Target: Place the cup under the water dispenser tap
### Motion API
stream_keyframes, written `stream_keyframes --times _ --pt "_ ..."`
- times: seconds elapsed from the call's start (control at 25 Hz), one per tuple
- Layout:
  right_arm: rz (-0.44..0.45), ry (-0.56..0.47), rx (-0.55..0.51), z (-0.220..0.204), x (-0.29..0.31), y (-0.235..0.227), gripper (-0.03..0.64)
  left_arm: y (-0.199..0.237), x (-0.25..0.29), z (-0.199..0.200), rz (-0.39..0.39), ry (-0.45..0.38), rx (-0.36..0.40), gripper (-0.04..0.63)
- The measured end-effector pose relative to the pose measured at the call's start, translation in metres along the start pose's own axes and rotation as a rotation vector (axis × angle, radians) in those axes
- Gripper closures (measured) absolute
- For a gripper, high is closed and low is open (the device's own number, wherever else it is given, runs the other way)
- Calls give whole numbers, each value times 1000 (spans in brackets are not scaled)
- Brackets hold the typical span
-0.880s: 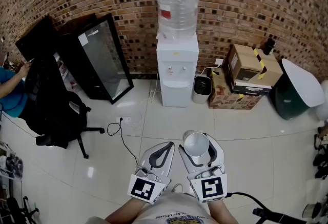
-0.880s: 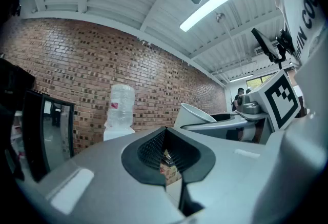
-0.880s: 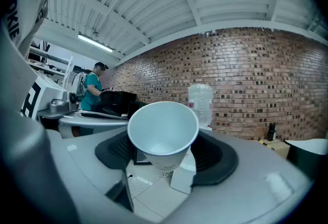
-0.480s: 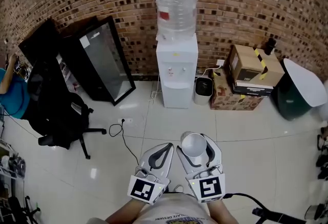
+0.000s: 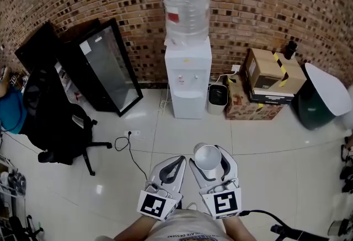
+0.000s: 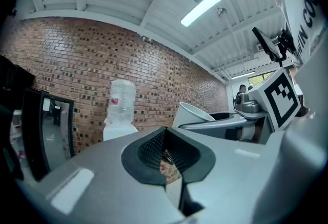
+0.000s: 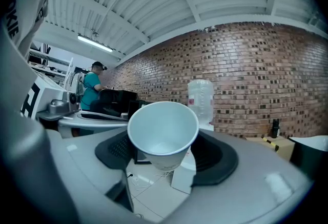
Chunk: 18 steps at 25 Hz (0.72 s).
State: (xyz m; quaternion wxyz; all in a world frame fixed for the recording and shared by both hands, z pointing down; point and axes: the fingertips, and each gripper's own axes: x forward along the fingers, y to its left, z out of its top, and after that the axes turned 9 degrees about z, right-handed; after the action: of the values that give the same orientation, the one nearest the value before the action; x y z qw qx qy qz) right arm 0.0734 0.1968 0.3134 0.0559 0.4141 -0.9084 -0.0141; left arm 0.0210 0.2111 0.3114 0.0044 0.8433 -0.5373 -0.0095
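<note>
Your right gripper (image 5: 211, 157) has its jaws pinching the white cup (image 7: 163, 130), upright and well short of the water dispenser (image 5: 187, 82). Squeeze harder and its thin wall may buckle; loosen and it drops. Your left gripper (image 5: 177, 160) has its jaws pressed together, empty.

Cup (image 5: 208, 156) in right gripper (image 5: 213, 158); water dispenser (image 5: 187, 82) ahead; boxes (image 5: 270, 82) right of it.

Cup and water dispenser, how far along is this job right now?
Done: the cup is picked up, gripped between the right gripper jaws. In hand: it is held over the tiled floor, facing the water dispenser at the brick wall, with open floor between them. Left: reach the dispenser and set the cup under a tap. The left gripper is shut and empty.
</note>
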Motion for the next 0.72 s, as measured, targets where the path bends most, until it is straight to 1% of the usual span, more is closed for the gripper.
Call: stream_keyframes --times 0.44,0.72 --pt "12 28 -7 -1 70 -36 285 47 67 -4 -2 0 -16 606" --pt "3 42 -4 1 116 -59 285 82 110 0 -9 0 -64 606"
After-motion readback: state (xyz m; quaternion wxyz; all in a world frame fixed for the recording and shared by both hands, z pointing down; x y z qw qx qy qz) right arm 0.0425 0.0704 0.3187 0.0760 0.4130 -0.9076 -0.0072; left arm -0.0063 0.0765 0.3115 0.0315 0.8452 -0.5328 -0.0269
